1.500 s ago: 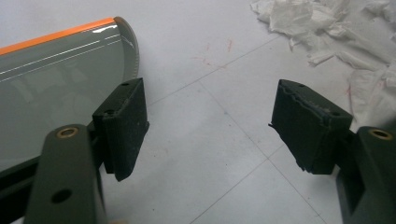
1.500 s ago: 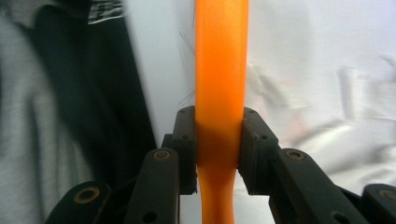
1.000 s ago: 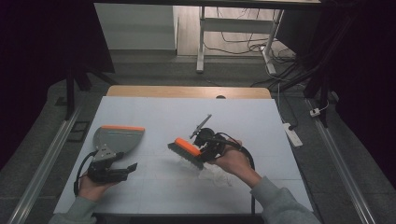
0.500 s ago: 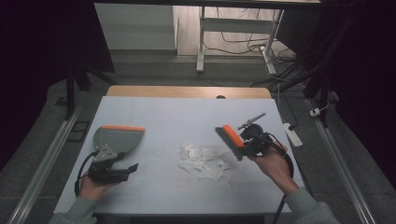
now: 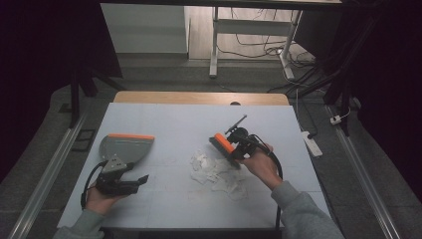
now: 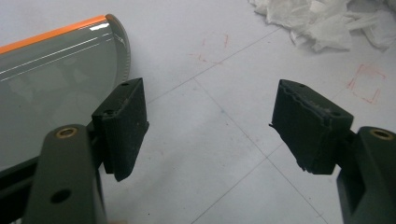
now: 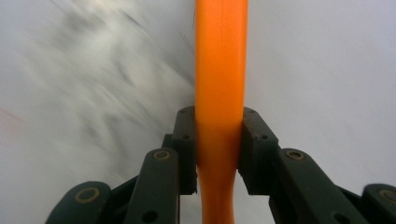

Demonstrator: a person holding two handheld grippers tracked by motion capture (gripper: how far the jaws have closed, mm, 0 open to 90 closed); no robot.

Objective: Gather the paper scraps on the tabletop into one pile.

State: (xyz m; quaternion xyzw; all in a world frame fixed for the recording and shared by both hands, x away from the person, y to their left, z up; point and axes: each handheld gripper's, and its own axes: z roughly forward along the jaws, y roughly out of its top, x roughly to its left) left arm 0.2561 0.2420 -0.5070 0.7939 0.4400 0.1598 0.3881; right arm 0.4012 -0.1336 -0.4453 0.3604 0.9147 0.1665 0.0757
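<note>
A person's right hand holds my right gripper [image 5: 238, 145] just right of the table's middle. It is shut on the orange handle of a hand brush [image 5: 224, 144], which runs straight up between the pads [image 7: 219, 70]. The brush head hangs at the right edge of a pile of torn white paper scraps [image 5: 215, 172], seen again as paper scraps [image 6: 322, 21]. A grey dustpan [image 5: 124, 148] with an orange lip lies flat at the left. My left gripper [image 5: 140, 177] rests just behind it, jaws open with bare table between them [image 6: 210, 121], beside the dustpan [image 6: 51, 79].
The white table top [image 5: 174, 124] carries thin grid lines and small red pen marks [image 6: 366, 81]. Its far edge is a wooden strip [image 5: 199, 97]. A white power strip [image 5: 312, 142] and cables lie on the floor at the right.
The right hand swung the brush out to the right, then back left to the edge of the scraps, and a little lower. The left gripper and dustpan have stayed still.
</note>
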